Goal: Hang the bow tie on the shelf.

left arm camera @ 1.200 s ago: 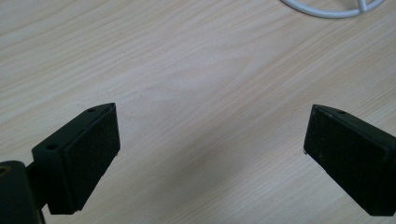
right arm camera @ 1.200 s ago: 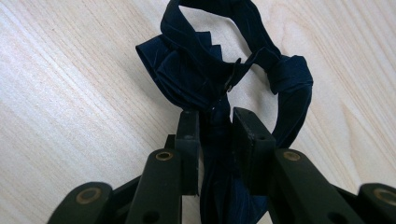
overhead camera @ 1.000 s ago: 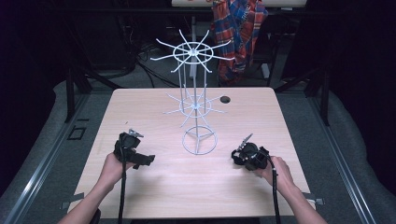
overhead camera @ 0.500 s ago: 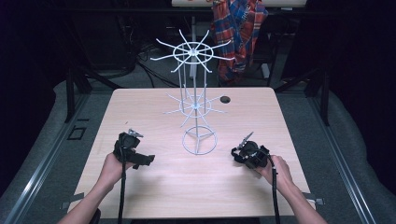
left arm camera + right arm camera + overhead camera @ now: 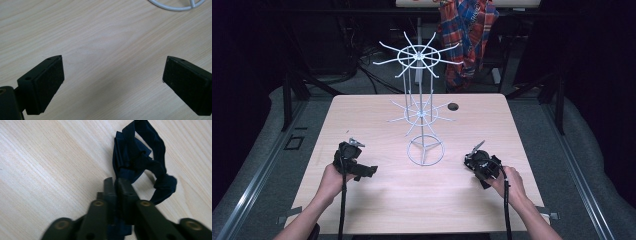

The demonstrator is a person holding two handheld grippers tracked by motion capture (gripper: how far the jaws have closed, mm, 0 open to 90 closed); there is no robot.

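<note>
My right gripper is shut on a dark blue fabric scrunchie that lies on the wooden table. Its pads pinch one edge while the rest of the loop spreads beyond the tips; the jaws have just eased open a trace with the fabric still between them. In the high view this gripper sits low over the table to the right of a white wire rack. My left gripper is open over bare wood with nothing between its pads. In the high view it rests left of the rack's ring base.
The rack stands mid-table with two tiers of spoke-like hooks; part of its base ring shows in the left gripper view. A small dark round spot lies behind the rack. A plaid cloth hangs beyond the table's far edge.
</note>
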